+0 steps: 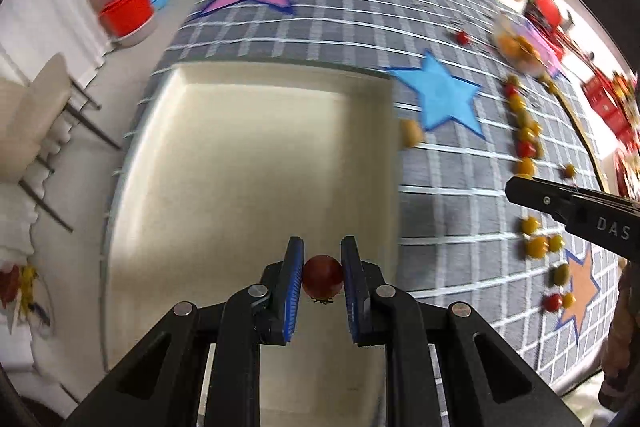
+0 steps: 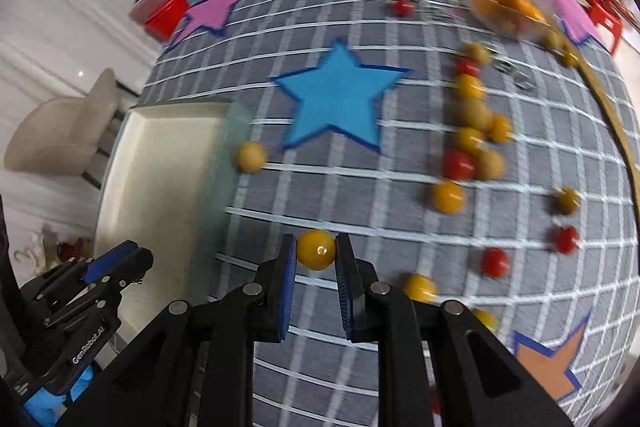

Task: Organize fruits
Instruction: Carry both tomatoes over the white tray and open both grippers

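Left gripper sits over the near part of the cream tray, jaws closed on a red cherry tomato, stem end toward the camera. Right gripper hangs over the grey checked tablecloth just right of the tray's right rim, jaws closed on a yellow cherry tomato.

Tray interior, as far as visible: bare cream surface; it lies along the left edge of the tabletop. Clear bowl at the far right corner holds orange-yellow tomatoes; count unreadable from blur.

Loose tomatoes, red, yellow and greenish, run in a rough line along the right side of the cloth. One yellowish tomato rests against the tray's right rim.

Tray's near edge is hidden behind the left gripper's body. Background beyond the tabletop is motion-blurred.
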A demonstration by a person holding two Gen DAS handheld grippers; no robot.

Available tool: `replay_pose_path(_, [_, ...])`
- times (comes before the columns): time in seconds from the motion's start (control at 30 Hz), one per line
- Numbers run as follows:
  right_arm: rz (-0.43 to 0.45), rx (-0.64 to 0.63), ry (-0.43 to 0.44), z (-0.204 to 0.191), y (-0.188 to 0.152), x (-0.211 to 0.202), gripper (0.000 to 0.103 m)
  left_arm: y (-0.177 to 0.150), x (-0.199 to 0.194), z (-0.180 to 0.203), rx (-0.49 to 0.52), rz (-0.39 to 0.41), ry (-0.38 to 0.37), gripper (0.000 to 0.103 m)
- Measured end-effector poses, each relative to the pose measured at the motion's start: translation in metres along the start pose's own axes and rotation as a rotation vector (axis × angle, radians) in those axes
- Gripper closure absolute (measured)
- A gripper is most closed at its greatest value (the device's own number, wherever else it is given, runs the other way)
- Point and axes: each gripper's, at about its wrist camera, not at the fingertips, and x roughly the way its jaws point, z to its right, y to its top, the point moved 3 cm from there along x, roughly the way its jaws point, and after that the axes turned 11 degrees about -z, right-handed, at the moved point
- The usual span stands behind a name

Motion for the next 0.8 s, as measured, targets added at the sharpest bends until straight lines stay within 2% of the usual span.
replay_pose_path(0.27, [-0.029, -0.100, 0.064, -0.070, 0.032, 0.026, 0.082, 0.007, 0.022, -0.051, -0.076, 0.004, 0.062, 0.082])
replay_pose_path(0.43, [-0.058, -0.155, 0.064, -0.102, 0.048, 0.049, 0.082, 0.010, 0.032, -0.068, -0.113, 0.005, 0.058, 0.082])
replay_pose_path(0.63, [-0.120, -0.141, 0.042, -0.109, 0.058, 0.082, 0.082, 0.007, 0.038, -0.070, -0.114, 0.000, 0.077, 0.082])
replay_pose_path(0.73, [-0.115, -0.145, 0.035, -0.110, 0.061, 0.087, 0.081, 0.005, 0.042, -0.070, -0.106, -0.009, 0.083, 0.081])
replay_pose_path(0.77, [-0.115, -0.148, 0.034, -0.111, 0.061, 0.087, 0.081, 0.004, 0.041, -0.070, -0.106, -0.002, 0.090, 0.077])
replay_pose_path(0.8, [-0.117, -0.151, 0.034, -0.113, 0.063, 0.091, 0.080, 0.004, 0.041, -0.069, -0.106, -0.002, 0.097, 0.054])
